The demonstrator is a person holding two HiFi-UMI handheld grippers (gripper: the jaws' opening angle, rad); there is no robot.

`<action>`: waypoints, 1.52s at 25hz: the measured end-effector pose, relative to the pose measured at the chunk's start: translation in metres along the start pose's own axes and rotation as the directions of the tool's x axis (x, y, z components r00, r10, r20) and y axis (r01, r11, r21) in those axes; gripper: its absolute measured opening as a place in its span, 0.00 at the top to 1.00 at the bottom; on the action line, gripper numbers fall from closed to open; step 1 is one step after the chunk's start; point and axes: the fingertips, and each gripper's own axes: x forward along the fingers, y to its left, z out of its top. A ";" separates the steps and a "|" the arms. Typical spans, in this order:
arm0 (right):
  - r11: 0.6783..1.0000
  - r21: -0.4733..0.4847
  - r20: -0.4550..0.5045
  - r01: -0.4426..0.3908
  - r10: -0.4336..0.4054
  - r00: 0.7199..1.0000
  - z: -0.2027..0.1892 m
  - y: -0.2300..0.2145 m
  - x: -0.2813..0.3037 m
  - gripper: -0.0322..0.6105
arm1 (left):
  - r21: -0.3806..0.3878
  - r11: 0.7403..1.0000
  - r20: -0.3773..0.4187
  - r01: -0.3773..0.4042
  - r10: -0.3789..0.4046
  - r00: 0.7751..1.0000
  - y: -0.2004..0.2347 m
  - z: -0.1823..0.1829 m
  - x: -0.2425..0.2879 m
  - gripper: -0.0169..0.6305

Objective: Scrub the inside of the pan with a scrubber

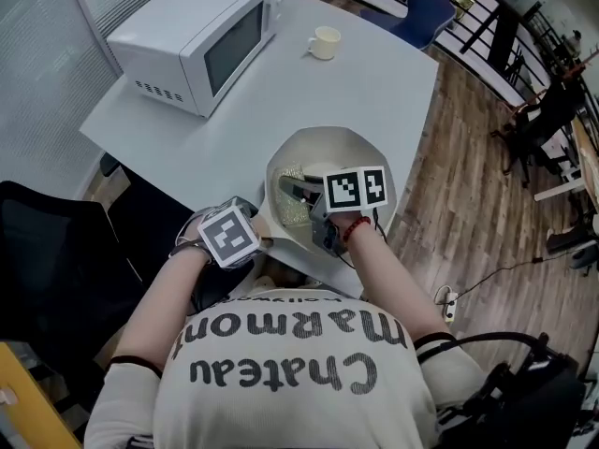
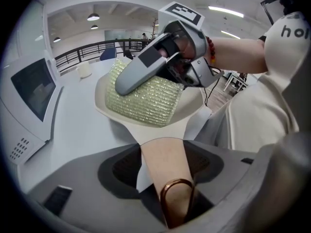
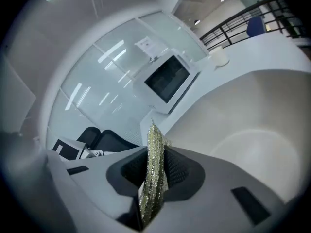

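Left gripper view: the left gripper (image 2: 160, 188) clamps the handle (image 2: 160, 154), with the pan (image 2: 102, 103) directly ahead of its jaws. The pan looks rigid and smooth, with its weight well forward of the grip, so expect it to lever; hold the handle firmly. The right gripper (image 3: 154, 178) pinches the scrubber (image 3: 155, 149) edge-on. It is soft, light mesh, likely to fold. The right forearm angles down into the bowl; the left reaches in low from the side.
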 end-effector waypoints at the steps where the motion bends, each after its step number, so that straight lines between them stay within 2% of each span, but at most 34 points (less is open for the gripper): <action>1: 1.000 0.001 -0.028 -0.022 0.022 0.999 -0.005 0.004 0.006 0.85 | 0.000 1.000 0.002 0.002 -0.002 1.000 -0.001 0.001 0.000 0.55; 4: 1.000 0.022 -0.066 -0.012 0.013 0.998 -0.013 -0.005 0.021 0.85 | 0.009 1.000 0.015 -0.022 0.022 1.000 0.005 0.003 -0.001 0.55; 9: 0.991 0.108 -0.082 0.075 -0.066 0.994 -0.023 -0.035 0.037 0.85 | 0.006 1.000 0.010 0.027 -0.027 1.000 -0.003 0.002 0.001 0.55; 15: 0.963 0.064 -0.161 0.264 -0.251 0.955 -0.030 -0.070 0.041 0.86 | -0.003 0.999 0.033 0.038 -0.038 0.999 -0.002 0.003 -0.001 0.55; 19: 0.934 -0.042 -0.195 0.355 -0.356 0.914 -0.033 -0.079 0.037 0.86 | -0.013 0.999 0.033 0.048 -0.048 0.998 -0.002 -0.001 -0.001 0.55; 21: 0.897 -0.146 -0.212 0.418 -0.441 0.872 -0.033 -0.087 0.031 0.86 | -0.017 0.999 0.037 0.052 -0.051 0.998 -0.002 -0.001 -0.002 0.55; 24: 0.780 -0.344 -0.195 0.523 -0.604 0.773 -0.028 -0.106 0.014 0.86 | -0.014 0.999 0.052 0.053 -0.052 0.997 -0.001 0.003 -0.004 0.55; 25: 0.748 -0.379 -0.181 0.545 -0.637 0.749 -0.025 -0.113 0.008 0.86 | -0.015 0.999 0.050 0.051 -0.050 0.998 -0.001 0.003 -0.005 0.55; 26: 0.731 -0.385 -0.170 0.563 -0.656 0.736 -0.022 -0.119 0.002 0.86 | -0.017 0.999 0.047 0.050 -0.049 0.998 -0.002 0.003 -0.005 0.55; 29: 0.713 -0.334 -0.147 0.616 -0.685 0.714 -0.013 -0.139 -0.018 0.86 | -0.016 0.998 0.057 0.053 -0.052 0.997 -0.001 0.003 -0.003 0.55; 34: 0.610 -0.336 -0.108 0.717 -0.782 0.614 -0.006 -0.170 -0.059 0.86 | -0.028 0.998 0.055 0.060 -0.059 0.997 -0.003 0.001 -0.006 0.56; 36: 0.577 -0.369 -0.114 0.729 -0.806 0.581 -0.009 -0.177 -0.069 0.86 | -0.033 0.998 0.067 0.053 -0.051 0.996 -0.004 0.002 -0.007 0.57; 38: 0.561 -0.445 -0.128 0.698 -0.812 0.570 -0.012 -0.179 -0.067 0.86 | -0.039 0.998 0.074 0.049 -0.046 0.996 -0.005 0.002 -0.008 0.57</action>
